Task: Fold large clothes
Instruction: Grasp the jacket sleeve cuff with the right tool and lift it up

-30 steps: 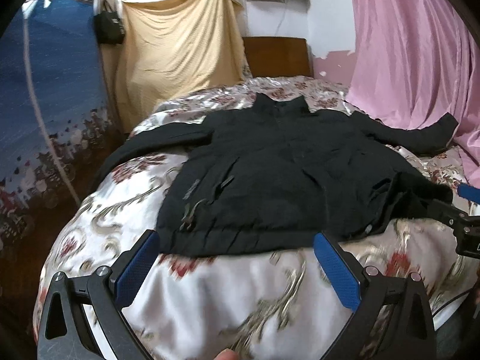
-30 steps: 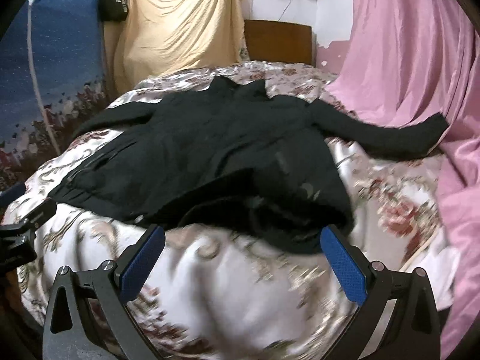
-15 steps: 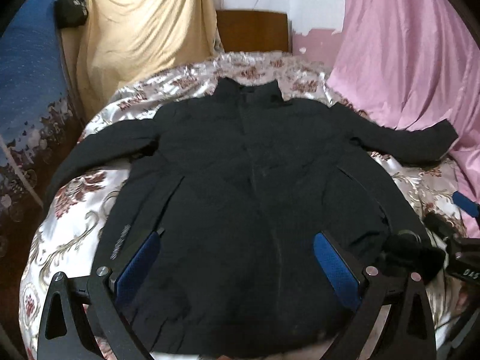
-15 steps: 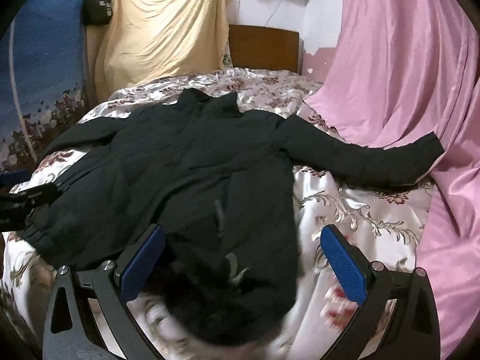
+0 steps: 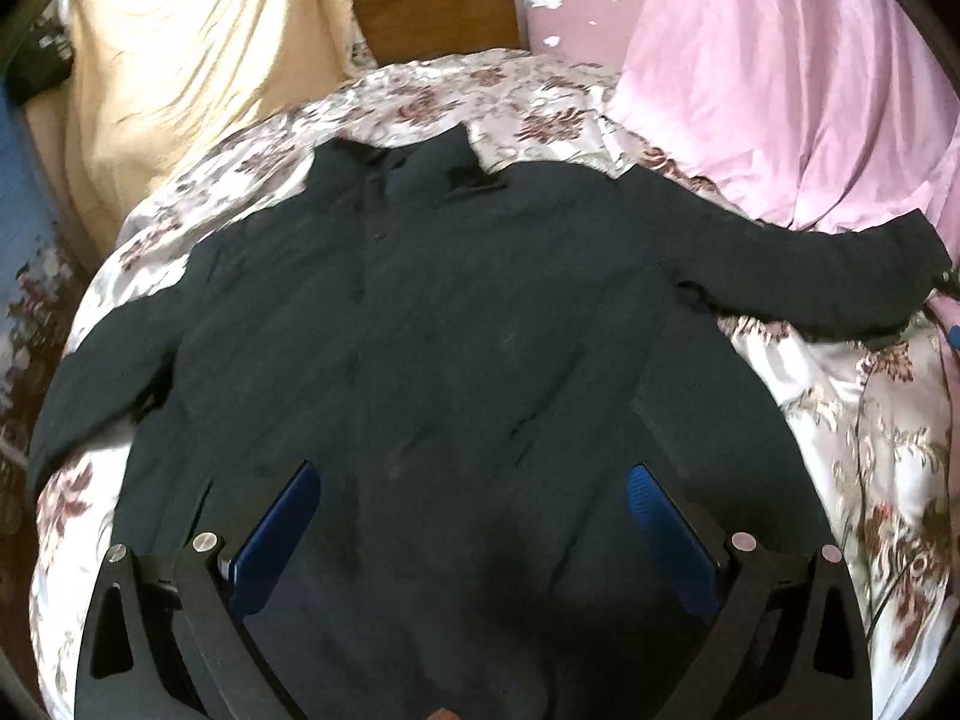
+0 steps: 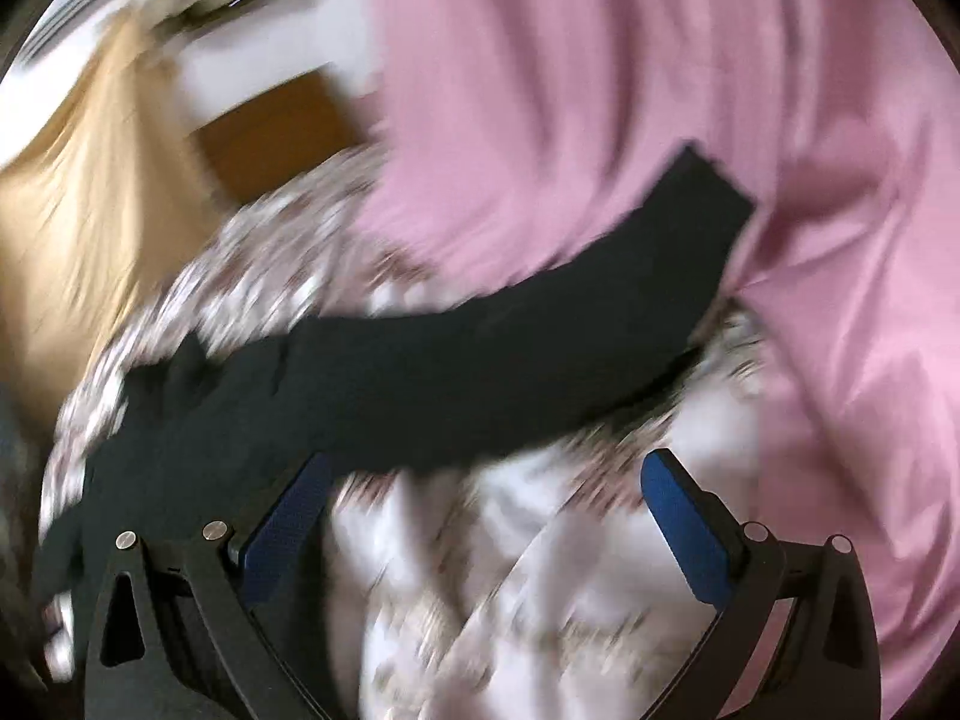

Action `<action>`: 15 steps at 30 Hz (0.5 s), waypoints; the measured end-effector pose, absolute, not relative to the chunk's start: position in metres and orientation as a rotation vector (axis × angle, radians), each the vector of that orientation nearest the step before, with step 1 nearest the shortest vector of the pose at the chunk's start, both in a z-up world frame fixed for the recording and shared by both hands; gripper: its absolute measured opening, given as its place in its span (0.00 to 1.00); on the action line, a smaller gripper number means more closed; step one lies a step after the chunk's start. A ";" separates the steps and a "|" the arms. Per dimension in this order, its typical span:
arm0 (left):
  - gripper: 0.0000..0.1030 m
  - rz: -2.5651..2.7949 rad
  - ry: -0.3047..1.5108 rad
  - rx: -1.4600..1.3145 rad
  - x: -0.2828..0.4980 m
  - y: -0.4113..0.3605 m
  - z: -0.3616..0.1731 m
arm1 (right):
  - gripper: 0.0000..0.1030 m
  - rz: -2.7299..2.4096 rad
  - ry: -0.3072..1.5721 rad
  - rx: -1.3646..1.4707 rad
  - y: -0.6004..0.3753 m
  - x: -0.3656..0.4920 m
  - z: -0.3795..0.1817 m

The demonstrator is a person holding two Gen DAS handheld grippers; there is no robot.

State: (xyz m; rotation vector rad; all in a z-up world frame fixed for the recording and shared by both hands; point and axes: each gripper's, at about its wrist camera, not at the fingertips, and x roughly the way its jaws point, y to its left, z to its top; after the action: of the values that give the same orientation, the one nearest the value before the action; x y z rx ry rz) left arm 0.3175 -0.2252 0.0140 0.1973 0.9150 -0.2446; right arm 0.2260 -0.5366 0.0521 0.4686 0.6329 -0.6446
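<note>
Both grippers' jaws gape empty above the jacket (image 5: 456, 324) spread across the bedspread (image 5: 870, 420).

Both tools look alike: the left gripper (image 5: 468, 510) and right gripper (image 6: 480, 498) have black angular frames with triangular cut-outs, round silver screws near the finger roots, and textured blue pads (image 5: 666, 534) lining each finger.

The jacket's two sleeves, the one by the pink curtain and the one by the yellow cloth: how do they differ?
The sleeve by the pink curtain stretches outward, its cuff reaching the pink curtain; the sleeve by the yellow cloth angles down toward the bed's edge. The first lies nearly straight and shows its squared cuff; the second bends, and its cuff is out of sight. Both are black, belong to one jacket, and rest on the floral bedspread.
</note>
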 end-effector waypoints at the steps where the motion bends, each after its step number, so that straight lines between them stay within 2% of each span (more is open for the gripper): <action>1: 1.00 -0.246 0.915 0.209 0.323 -0.232 0.011 | 0.99 -0.680 0.617 0.500 -0.550 0.229 0.050; 7: 1.00 -0.254 0.942 0.230 0.360 -0.265 -0.007 | 0.99 -0.749 0.546 0.504 -0.606 0.239 0.037; 15: 1.00 -0.271 0.929 0.182 0.419 -0.305 -0.032 | 0.99 -0.597 0.394 0.515 -0.643 0.244 0.027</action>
State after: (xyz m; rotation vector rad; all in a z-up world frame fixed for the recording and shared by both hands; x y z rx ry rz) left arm 0.4191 -0.3048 -0.0315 0.1820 0.9294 -0.2708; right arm 0.2441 -0.6427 0.0274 0.5149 0.3935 -0.5966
